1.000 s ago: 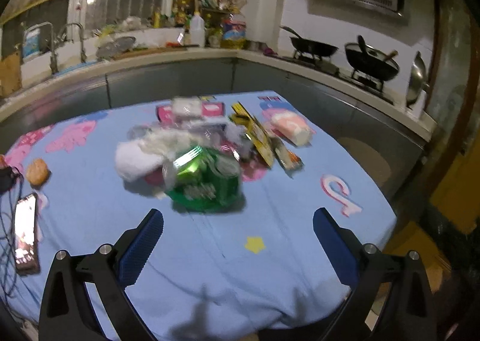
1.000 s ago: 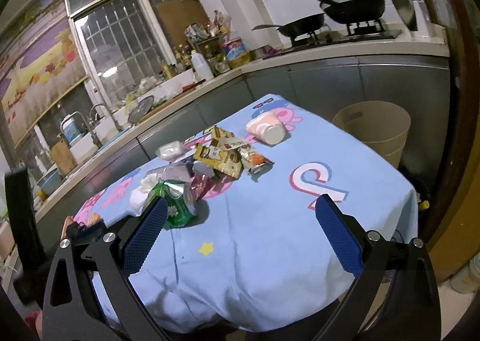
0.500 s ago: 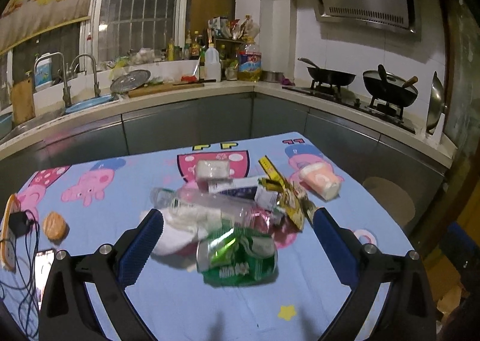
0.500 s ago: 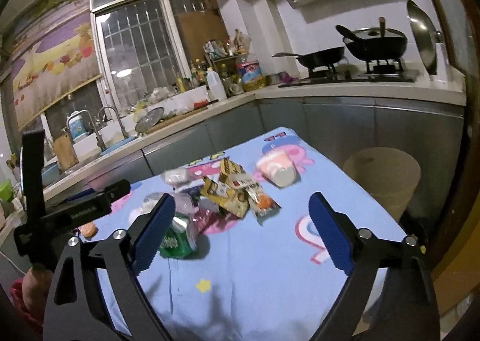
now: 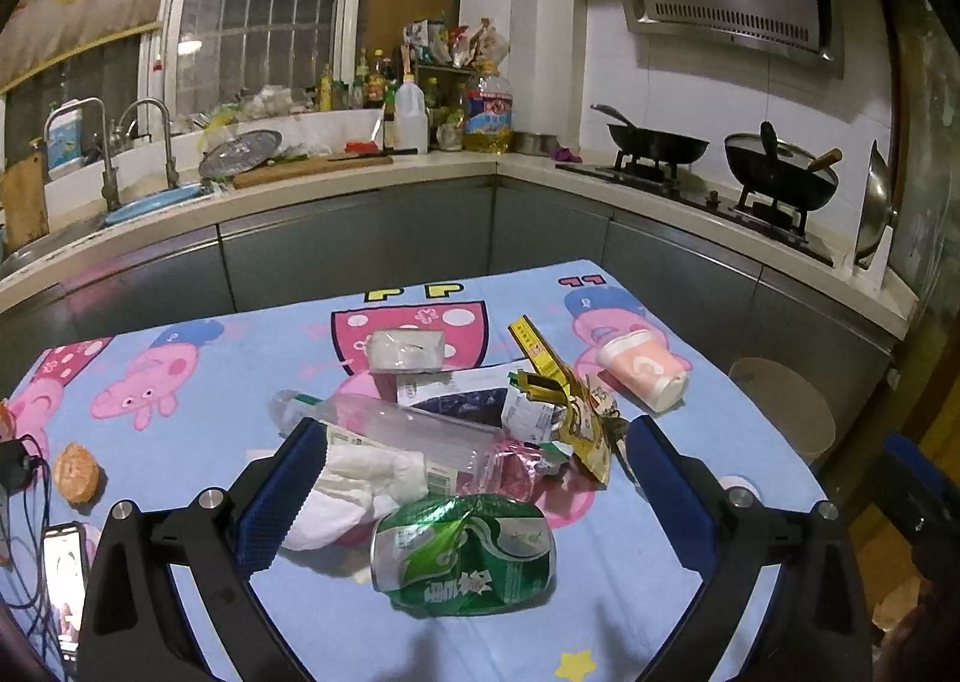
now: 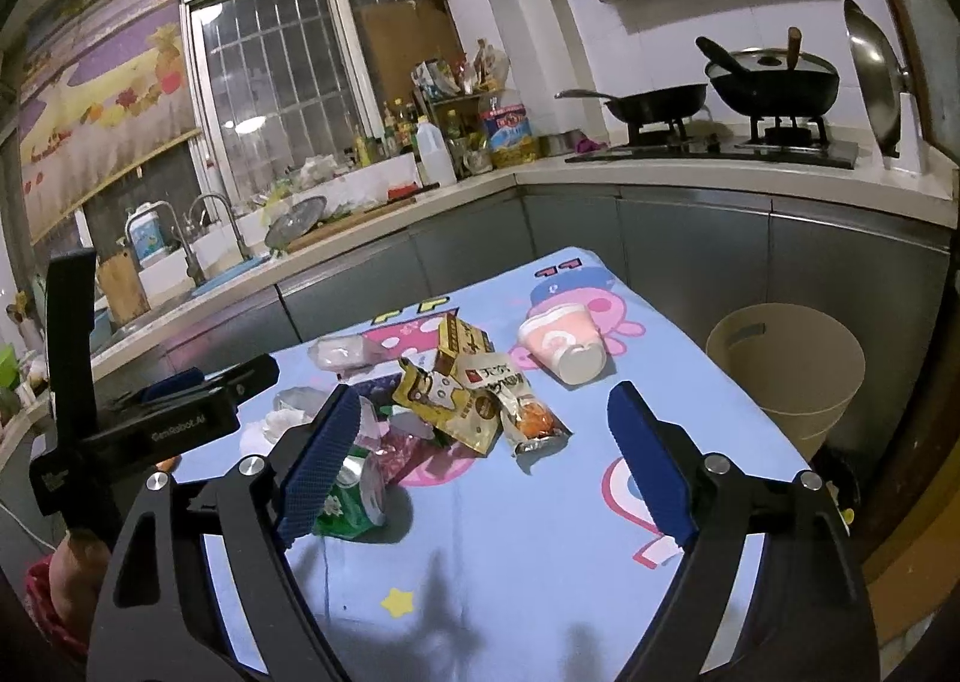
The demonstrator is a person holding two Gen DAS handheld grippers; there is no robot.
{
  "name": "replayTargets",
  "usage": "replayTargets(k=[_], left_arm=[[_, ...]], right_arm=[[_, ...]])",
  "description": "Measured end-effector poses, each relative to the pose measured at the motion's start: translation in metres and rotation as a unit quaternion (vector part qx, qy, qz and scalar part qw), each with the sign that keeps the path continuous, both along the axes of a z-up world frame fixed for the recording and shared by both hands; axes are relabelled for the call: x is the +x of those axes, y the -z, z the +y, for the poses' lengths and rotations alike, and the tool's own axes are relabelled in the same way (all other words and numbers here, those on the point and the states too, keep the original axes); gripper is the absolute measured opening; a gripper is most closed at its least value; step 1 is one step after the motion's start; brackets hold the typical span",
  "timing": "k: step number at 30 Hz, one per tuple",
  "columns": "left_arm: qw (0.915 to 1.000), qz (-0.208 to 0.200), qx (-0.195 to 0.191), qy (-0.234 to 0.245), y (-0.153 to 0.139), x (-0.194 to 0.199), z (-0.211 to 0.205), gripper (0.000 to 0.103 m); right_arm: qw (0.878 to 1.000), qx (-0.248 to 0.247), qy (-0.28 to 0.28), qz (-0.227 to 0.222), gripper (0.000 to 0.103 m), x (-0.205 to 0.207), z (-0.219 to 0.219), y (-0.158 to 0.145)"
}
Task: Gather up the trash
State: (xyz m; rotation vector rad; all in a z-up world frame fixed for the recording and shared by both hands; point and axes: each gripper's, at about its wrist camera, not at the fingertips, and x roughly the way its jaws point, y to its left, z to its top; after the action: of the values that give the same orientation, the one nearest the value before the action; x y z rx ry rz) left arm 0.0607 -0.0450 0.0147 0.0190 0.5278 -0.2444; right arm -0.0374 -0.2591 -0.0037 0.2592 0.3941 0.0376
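A pile of trash lies mid-table: a crushed green can [image 5: 462, 556] [image 6: 351, 505], white tissue [image 5: 354, 481], a clear plastic bottle [image 5: 396, 424], yellow snack wrappers [image 5: 570, 406] [image 6: 456, 400], an orange packet [image 6: 531, 421], a wrapped white pack [image 5: 407, 349] and a tipped pink paper cup [image 5: 645, 376] [image 6: 564, 343]. My left gripper [image 5: 468, 490] is open and empty, held above the can and tissue. My right gripper [image 6: 489, 460] is open and empty, above the table just in front of the wrappers. A beige waste bin [image 6: 786, 370] [image 5: 780, 406] stands on the floor right of the table.
The table carries a blue cartoon cloth [image 6: 540, 550]. A phone [image 5: 63, 580], cables and a round bun [image 5: 76, 472] lie at its left edge. Counters, sink and a stove with pans [image 6: 774, 82] ring the room behind. The left gripper's body [image 6: 150, 424] shows left in the right wrist view.
Both grippers tilted up and drew nearer the trash pile, so more of the kitchen shows. Both stayed open. The trash has not moved.
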Motion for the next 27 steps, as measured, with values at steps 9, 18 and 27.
replayTargets(k=[9,18,27], left_arm=[[0.9998,0.011,-0.003,0.015,0.01,0.024,0.001,0.099],[0.9991,0.014,-0.014,0.037,0.012,0.038,0.004,0.099],[0.9979,0.016,-0.022,0.058,0.014,0.041,0.004,0.099]], right_arm=[[1.0,-0.006,-0.009,0.027,0.076,0.024,0.008,0.01],[0.999,-0.01,0.007,0.032,0.075,0.03,0.02,0.008],[0.999,-0.013,0.029,0.036,0.075,0.022,0.024,0.007]])
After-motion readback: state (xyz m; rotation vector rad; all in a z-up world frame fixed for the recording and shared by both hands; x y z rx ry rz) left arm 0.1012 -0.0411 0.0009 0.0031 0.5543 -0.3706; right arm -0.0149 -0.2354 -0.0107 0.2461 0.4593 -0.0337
